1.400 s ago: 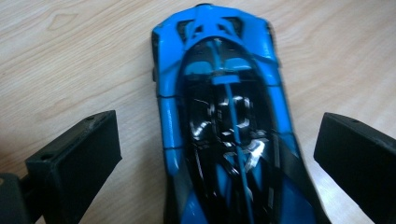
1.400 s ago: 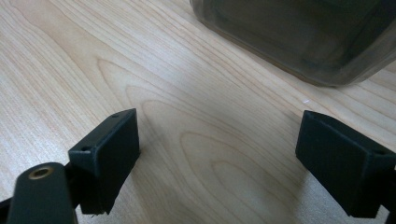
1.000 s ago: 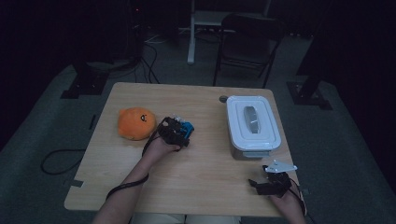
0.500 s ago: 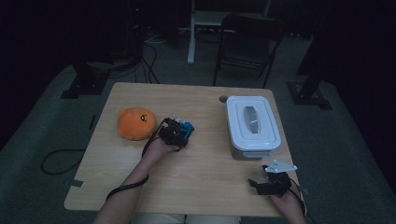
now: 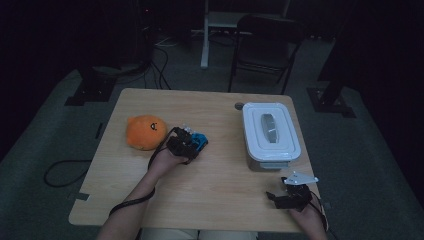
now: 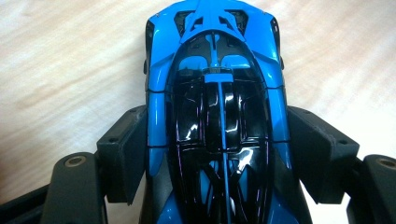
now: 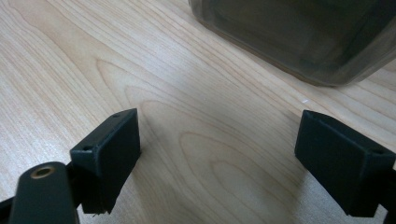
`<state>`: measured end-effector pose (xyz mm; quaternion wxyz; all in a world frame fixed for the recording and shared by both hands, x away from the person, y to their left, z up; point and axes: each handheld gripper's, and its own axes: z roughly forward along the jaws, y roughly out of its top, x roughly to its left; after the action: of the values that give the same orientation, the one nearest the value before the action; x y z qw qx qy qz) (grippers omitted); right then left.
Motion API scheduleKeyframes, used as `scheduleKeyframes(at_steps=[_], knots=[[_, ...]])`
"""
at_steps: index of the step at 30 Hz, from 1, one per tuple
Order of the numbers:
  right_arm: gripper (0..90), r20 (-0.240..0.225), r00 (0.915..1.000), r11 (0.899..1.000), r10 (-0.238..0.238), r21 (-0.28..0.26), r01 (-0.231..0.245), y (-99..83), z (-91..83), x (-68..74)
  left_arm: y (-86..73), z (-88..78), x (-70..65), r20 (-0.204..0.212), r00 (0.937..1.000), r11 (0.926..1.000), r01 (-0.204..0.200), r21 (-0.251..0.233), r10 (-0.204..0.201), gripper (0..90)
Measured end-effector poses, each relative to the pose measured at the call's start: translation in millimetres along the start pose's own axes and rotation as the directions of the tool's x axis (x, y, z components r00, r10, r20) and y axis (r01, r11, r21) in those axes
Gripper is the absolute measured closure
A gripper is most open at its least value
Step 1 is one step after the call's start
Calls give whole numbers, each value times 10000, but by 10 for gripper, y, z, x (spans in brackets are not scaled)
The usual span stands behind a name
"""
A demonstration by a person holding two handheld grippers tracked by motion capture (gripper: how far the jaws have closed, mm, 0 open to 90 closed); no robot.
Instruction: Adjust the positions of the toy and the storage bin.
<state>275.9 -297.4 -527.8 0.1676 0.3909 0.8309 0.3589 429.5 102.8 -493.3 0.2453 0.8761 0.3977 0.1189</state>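
A blue and black toy car (image 6: 217, 116) lies on the wooden table (image 5: 225, 185), left of centre (image 5: 201, 140). My left gripper (image 5: 194, 144) reaches over it from behind. Its jaws have just been closing, with the car between them. In the left gripper view both pads (image 6: 123, 154) press against the car's sides, so the left gripper (image 6: 217, 156) is shut on the car. My right gripper (image 5: 287, 194) rests near the table's front right edge. It stands open (image 7: 217, 149) over bare wood, with nothing between its fingers.
An orange plush toy (image 5: 145, 131) sits just left of the car. A white lidded box (image 5: 270, 131) stands at the right, and its clear wall (image 7: 303, 37) is close ahead of my right gripper. A chair and stands lie beyond the table.
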Motion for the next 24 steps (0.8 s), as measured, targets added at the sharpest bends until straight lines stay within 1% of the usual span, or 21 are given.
scheduleKeyframes(at_steps=[2, 3, 4, 5, 7, 8, 9, 12, 13, 14, 15, 16, 17, 18, 19, 22, 23, 24], knots=[[137, 1, 10000, 10000, 3, 1, -3, 0, 0, 0, -18, -17, -33, -6, 9998, 9998, -181, 80, 181, 281], [137, 3, 10000, 10000, 4, 0, -4, 0, 0, 0, -32, -35, -48, -18, 9998, 9998, -177, 5, 177, 281], [137, 2, 10000, 10000, -1, -2, 1, 0, 0, 0, -43, -56, -58, 69, 9997, 9997, -218, 49, 218, 281], [137, 2, 10000, 10000, 0, -1, 0, 0, 0, 0, -62, -90, -70, 65, 9997, 9997, -253, -56, 254, 281], [138, 1, 10000, 10000, 5, 1, -5, 0, 0, 0, -81, -142, -80, 49, 9993, 9993, -357, -71, 358, 281], [138, 1, 10000, 10000, 8, 0, -8, 0, 0, 0, -95, -181, -83, -6, 9995, 9993, -316, -191, 316, 281], [137, 4, 10000, 10000, 10, -1, -10, 0, 0, 0, -104, -221, -81, 50, 9995, 9993, -318, -182, 319, 281], [137, 6, 10000, 10000, 10, 0, -10, 0, 0, 0, -148, -346, -103, -33, 9988, 9982, -495, -352, 494, 281], [137, 6, 10000, 10000, 10, 0, -10, 0, 0, 0, -168, -390, -109, -11, 9989, 9977, -475, -485, 475, 281], [137, 7, 10000, 10000, 11, 1, -11, 0, 0, 0, -187, -429, -108, 104, 9988, 9975, -481, -518, 487, 281], [137, 6, 10000, 10000, 11, 1, -11, 0, 0, 0, -212, -466, -116, 66, 9987, 9967, -507, -635, 513, 281], [138, 6, 10000, 10000, 11, -1, -11, 0, 0, 0, -233, -495, -119, 80, 9986, 9966, -526, -630, 532, 281], [137, 9, 10000, 10000, 13, 0, -13, 0, 0, 0, -259, -526, -122, 86, 9977, 9960, -661, -600, 668, 281], [137, 16, 10000, 10000, 23, -1, -23, 0, 0, -1, -287, -551, -122, 109, 9975, 9957, -691, -612, 699, 281], [138, 17, 10000, 10000, 24, -2, -24, 0, 0, -1, -313, -574, -117, 222, 9964, 9953, -805, -533, 818, 281], [138, 19, 10000, 10000, 24, -2, -24, 0, 0, 0, -408, -638, -114, 408, 9943, 9940, -959, -528, 981, 281], [137, 19, 10000, 10000, 26, -1, -26, 0, 0, 0, -440, -662, -112, 429, 9943, 9938, -948, -589, 974, 281], [137, 21, 10000, 10000, 24, -1, -24, 0, 0, 0, -470, -685, -115, 451, 9930, 9925, -1066, -594, 1094, 281]])
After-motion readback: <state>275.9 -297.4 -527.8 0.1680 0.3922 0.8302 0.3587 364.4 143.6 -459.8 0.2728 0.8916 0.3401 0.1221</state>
